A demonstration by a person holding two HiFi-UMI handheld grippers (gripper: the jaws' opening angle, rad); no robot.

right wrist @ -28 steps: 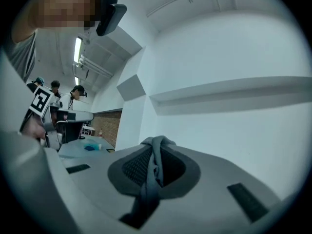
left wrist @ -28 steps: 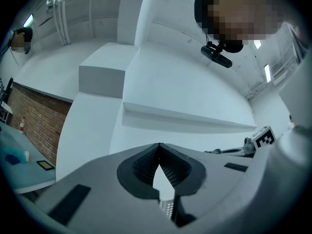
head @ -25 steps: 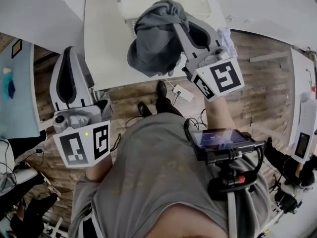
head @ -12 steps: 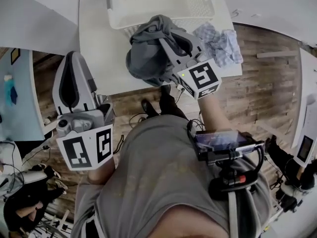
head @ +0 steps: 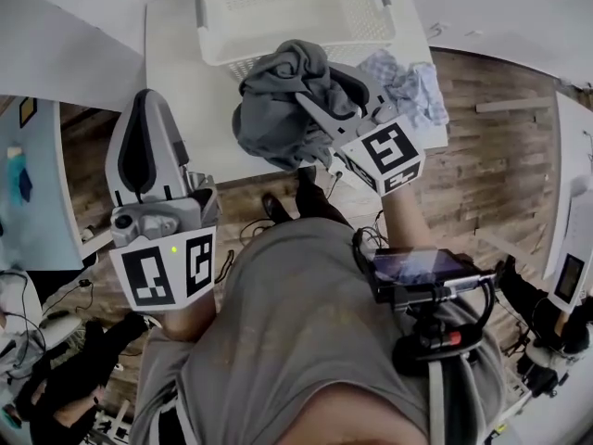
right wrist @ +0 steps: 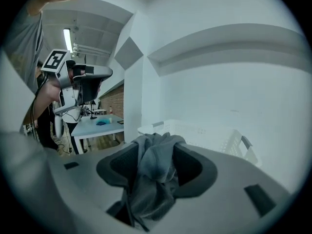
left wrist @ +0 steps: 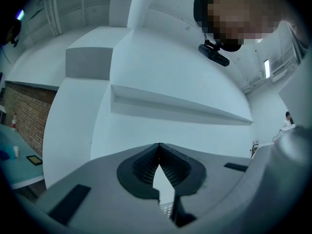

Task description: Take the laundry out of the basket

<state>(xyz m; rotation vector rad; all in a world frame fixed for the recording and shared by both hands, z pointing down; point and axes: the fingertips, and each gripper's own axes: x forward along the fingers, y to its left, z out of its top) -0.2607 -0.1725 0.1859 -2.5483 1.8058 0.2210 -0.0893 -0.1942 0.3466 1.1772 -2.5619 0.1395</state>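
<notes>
**Ava:** What marks can we read here?

**Ben:** We can only see the black and white square patterns on each marker cube (head: 391,154). The small screen (head: 417,267) on our chest glows, but it is too tiny for us to read.

**Ava:** What is the basket like?

**Ben:** The basket (head: 278,7) is white plastic. It has rows of little holes in its walls and a grey handle at the end. It sits on a smooth white table (head: 181,54), and the floor (head: 491,156) below is brown wooden planks.

**Ava:** And the laundry?

**Ben:** We see a grey cloth (head: 273,119). It is soft and crumpled, with lots of folds. It is out of the basket, on our side of it, above the near edge of the table.

**Ava:** Is the right gripper (right wrist: 156,147) squeezing it?

**Ben:** Its jaws have just been opening. They stand apart, and the grey cloth lies loose between them and hangs over them. We think the dark ribbed pads have let go, but the folds hide part of them.

**Ava:** What about the other one?

**Ben:** The left gripper (left wrist: 159,147) is closed, with its tips touching and nothing in it. It is off to the left, well away from the grey cloth.

**Ava:** Is there any more laundry?

**Ben:** A checked cloth (head: 408,86), pale blue and white, lies bunched up on the table. It is just beside the right corner of the basket.
</notes>
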